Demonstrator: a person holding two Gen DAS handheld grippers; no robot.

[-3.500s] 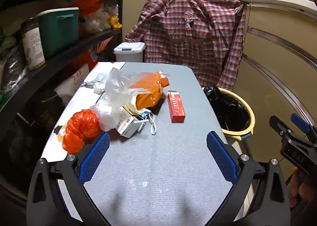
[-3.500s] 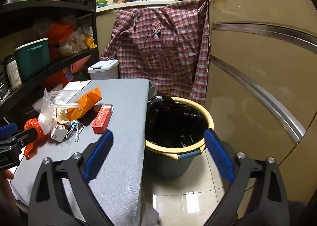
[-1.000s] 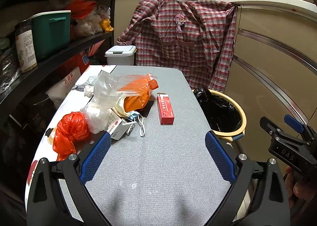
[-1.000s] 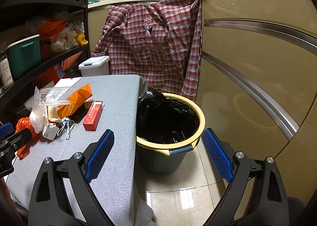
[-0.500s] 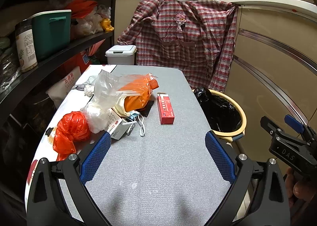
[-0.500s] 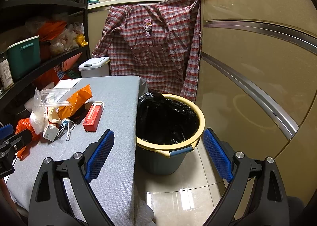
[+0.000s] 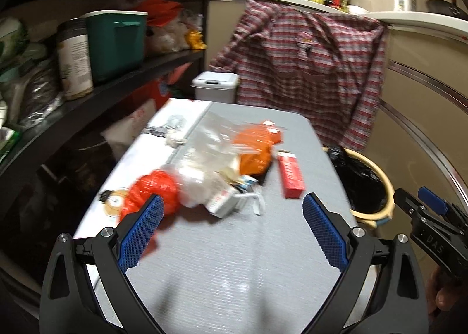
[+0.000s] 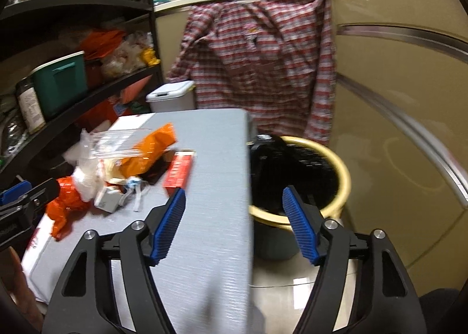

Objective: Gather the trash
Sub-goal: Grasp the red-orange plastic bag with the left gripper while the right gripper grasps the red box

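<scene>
Left wrist view: the left gripper [image 7: 231, 231] is hovering wide open, empty, over the grey woven table [image 7: 234, 269]; crinkled trash pile [image 7: 210, 170] lying ahead. Right wrist view: the right gripper [image 8: 234, 224], jaws just narrowing on nothing, is straddling the table edge beside the black-lined bucket [image 8: 342, 170].

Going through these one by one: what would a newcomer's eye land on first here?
Probably the heap of trash on the left part of the grey table: orange and red bags, clear plastic, a small white box, with a red box lying apart on its right. Next, the yellow-rimmed bin lined with a black bag, standing on the floor against the table's right edge, and the plaid shirt hanging behind.
</scene>
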